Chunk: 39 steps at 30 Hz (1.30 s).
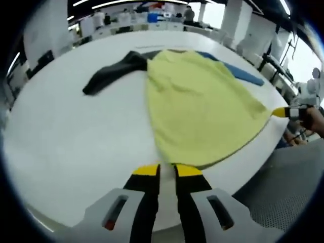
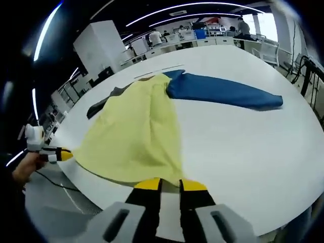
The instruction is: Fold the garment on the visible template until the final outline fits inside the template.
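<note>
Gripping the hem of the garment (image 1: 202, 111) at two corners, I judge this to be the opening of a fold, the cloth lying flat and spread on the white table (image 1: 66, 147).

Findings, placed relative to the garment:
- Its yellow body lies at the near edge of the table, with a black sleeve (image 1: 114, 71) running off one side and a blue sleeve (image 2: 223, 91) off the other.
- The left gripper (image 1: 167, 169) sits at the near hem corner on the black-sleeve side. Its jaws stand close together with the hem edge at their tips; I read that as a pinch on the cloth.
- The right gripper (image 2: 167, 183) sits at the hem on the blue-sleeve side, jaws likewise narrowed with the yellow edge between the tips.

Next move, in my judgement: lift both corners together and carry the hem away toward the collar end, keeping the edge level so the fold lands square.

Limits of view:
- I cannot make out any template outline; it may lie under the garment.
- The collar end is foreshortened and indistinct.
- How much cloth sits inside either pair of jaws is hidden by the tips.
</note>
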Available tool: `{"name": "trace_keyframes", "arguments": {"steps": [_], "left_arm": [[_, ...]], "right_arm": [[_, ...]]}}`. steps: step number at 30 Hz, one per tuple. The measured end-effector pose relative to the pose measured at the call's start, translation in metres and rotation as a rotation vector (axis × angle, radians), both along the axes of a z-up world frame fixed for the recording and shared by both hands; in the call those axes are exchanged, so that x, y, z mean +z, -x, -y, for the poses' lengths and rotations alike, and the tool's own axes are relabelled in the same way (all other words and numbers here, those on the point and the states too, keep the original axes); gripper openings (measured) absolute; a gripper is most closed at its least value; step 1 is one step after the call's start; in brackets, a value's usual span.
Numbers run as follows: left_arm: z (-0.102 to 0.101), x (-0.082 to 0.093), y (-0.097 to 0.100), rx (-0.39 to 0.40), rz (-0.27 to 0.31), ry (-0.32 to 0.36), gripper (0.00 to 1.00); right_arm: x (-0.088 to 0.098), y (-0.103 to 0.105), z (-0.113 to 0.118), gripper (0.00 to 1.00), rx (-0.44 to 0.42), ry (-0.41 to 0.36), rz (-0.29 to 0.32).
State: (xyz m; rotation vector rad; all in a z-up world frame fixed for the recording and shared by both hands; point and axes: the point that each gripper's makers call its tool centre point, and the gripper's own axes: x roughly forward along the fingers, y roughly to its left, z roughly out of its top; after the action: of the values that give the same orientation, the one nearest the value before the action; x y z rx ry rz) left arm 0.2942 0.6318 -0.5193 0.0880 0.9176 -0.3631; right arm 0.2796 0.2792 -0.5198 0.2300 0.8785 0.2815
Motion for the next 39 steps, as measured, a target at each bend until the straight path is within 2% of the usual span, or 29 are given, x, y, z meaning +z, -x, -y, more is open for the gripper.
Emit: {"name": "trace_keyframes", "arguments": {"steps": [4,7,12,19,30,35,39], "left_arm": [[0.0,0.008,-0.004,0.0,0.032,0.009,0.24],[-0.001,0.019,-0.012,-0.001,0.078,0.019,0.31],[0.0,0.034,-0.025,-0.009,0.128,0.036,0.41],[-0.002,0.051,-0.051,-0.015,0.187,0.053,0.46],[0.008,0.078,-0.104,-0.037,0.247,0.086,0.51],[0.012,0.084,-0.13,-0.041,0.259,0.106,0.51],[0.016,0.091,-0.157,-0.048,0.296,0.106,0.51]], "right_arm": [[0.013,-0.005,0.006,0.19,-0.024,-0.007,0.024],[0.026,-0.012,0.009,0.28,-0.04,-0.018,0.055],[0.041,-0.024,0.009,0.4,-0.03,-0.03,0.069],[0.053,-0.051,0.013,0.41,-0.01,-0.025,0.095],[0.08,-0.116,0.017,0.41,0.031,-0.016,0.153],[0.082,-0.145,0.014,0.41,0.058,-0.017,0.16],[0.081,-0.166,0.011,0.4,0.075,-0.027,0.157]]}}
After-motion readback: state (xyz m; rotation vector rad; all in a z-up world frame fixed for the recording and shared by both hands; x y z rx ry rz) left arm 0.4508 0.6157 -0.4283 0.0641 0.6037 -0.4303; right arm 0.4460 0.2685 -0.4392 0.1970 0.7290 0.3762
